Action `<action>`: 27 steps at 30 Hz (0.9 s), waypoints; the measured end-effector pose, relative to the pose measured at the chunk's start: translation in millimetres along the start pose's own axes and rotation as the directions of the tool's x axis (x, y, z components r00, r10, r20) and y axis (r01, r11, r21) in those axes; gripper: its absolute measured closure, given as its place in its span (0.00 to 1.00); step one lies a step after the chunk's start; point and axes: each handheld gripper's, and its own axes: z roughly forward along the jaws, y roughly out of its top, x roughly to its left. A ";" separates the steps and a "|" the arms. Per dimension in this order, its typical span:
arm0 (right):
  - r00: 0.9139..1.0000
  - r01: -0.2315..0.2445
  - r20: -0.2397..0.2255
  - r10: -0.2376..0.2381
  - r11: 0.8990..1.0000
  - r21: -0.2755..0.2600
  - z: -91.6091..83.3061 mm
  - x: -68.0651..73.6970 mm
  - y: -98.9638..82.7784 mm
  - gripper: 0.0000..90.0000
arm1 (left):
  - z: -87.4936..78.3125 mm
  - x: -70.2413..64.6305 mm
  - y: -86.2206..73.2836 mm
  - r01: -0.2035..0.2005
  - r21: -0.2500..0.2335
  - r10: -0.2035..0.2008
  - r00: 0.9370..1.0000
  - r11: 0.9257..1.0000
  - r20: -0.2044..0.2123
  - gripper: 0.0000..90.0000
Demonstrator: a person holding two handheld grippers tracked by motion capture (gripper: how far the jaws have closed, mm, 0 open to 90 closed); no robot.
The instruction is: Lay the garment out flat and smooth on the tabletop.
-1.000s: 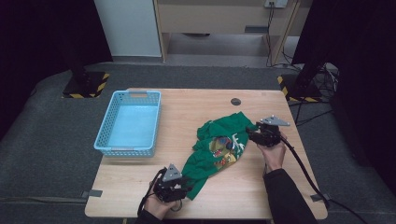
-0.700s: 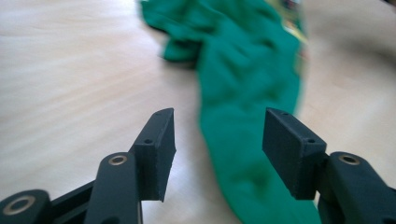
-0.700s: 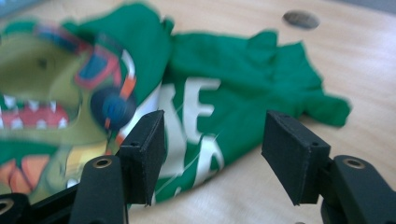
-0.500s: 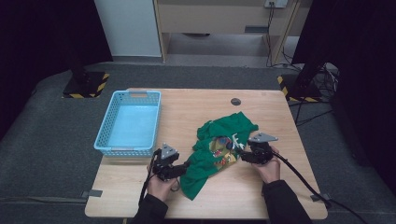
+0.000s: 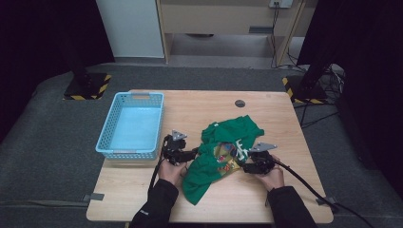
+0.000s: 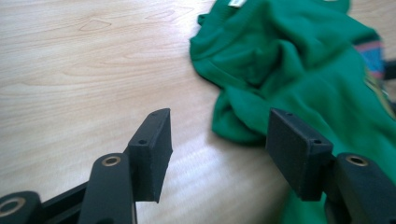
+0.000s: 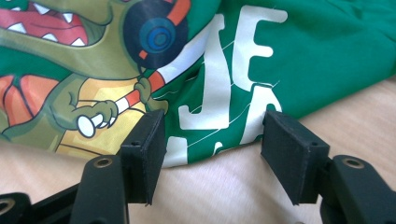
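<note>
Shirt (image 5: 223, 152): green, crumpled, printed, on wooden table (image 5: 285, 118) right of blue basket (image 5: 130, 124) | left gripper (image 5: 189, 155): jaws wide, empty, at shirt's left edge | right gripper (image 5: 241, 166): jaws wide, empty, at printed hem, white lettering between them

One crumpled green cotton T-shirt with a cartoon crocodile print (image 5: 223, 152) lies on the single light wooden table (image 5: 266, 109). One light blue plastic lattice basket (image 5: 132, 124) sits at the left. Two black two-jaw grippers are counted: the left gripper (image 5: 183, 154) and the right gripper (image 5: 244, 166), each with one grey three-cornered plate on top. One small dark round disc (image 5: 240, 103) marks the tabletop. Two black stand bases with yellow-and-black striped edges (image 5: 88, 87) sit on the floor beyond.
</note>
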 end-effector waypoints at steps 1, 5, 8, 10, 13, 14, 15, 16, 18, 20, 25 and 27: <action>1.000 0.004 -0.007 -0.004 1.000 0.005 -2.3 1.2 -1.6 0.44 | 3.0 0.6 1.5 0.002 -0.002 -0.002 1.000 1.000 0.007 0.44; 0.999 0.021 -0.032 -0.021 1.000 0.013 -12.3 3.8 -10.6 0.44 | 14.2 -0.7 2.2 0.010 0.000 -0.010 1.000 1.000 0.028 0.43; 0.999 0.021 -0.046 -0.021 1.000 0.010 -19.1 4.6 -18.0 0.44 | 24.7 -2.1 0.5 0.007 0.031 -0.008 1.000 0.999 0.031 0.42; 0.999 0.023 -0.049 -0.023 1.000 0.008 -22.7 5.2 -21.6 0.44 | 30.3 -3.8 -0.6 0.025 0.055 -0.028 0.999 0.998 0.042 0.43; 0.999 0.022 -0.049 -0.021 1.000 0.009 -26.3 7.2 -25.0 0.43 | 38.9 -4.4 0.5 0.018 0.062 -0.021 0.999 0.998 0.042 0.43; 0.999 0.025 -0.047 -0.024 1.000 0.010 -27.4 8.0 -25.9 0.43 | 41.3 -4.5 1.3 0.012 0.066 -0.016 0.999 0.998 0.047 0.42; 0.999 0.024 -0.044 -0.024 1.000 0.008 -27.9 8.9 -26.5 0.43 | 43.7 -5.2 2.1 0.017 0.070 -0.020 0.999 0.997 0.047 0.42; 0.999 0.025 -0.042 -0.025 1.000 0.006 -28.4 9.6 -27.2 0.43 | 45.0 -5.8 2.5 0.017 0.073 -0.020 0.999 0.997 0.045 0.42; 0.999 0.022 -0.042 -0.021 1.000 0.007 -28.7 9.7 -27.5 0.43 | 48.4 -7.7 2.9 0.013 0.077 -0.017 0.999 0.997 0.044 0.43; 0.999 0.018 -0.045 -0.018 1.000 0.003 -28.4 9.0 -27.9 0.43 | 51.5 -9.5 2.6 0.005 0.087 -0.008 0.999 0.996 0.034 0.44; 0.999 0.013 -0.046 -0.013 1.000 0.002 -28.6 9.1 -28.3 0.43 | 57.3 -12.1 0.2 -0.005 0.095 0.002 1.000 0.995 0.027 0.53; 0.999 0.012 -0.046 -0.012 1.000 0.002 -28.6 9.1 -28.3 0.43 | 57.4 -14.6 -0.2 -0.027 0.097 0.026 1.000 0.995 0.011 0.58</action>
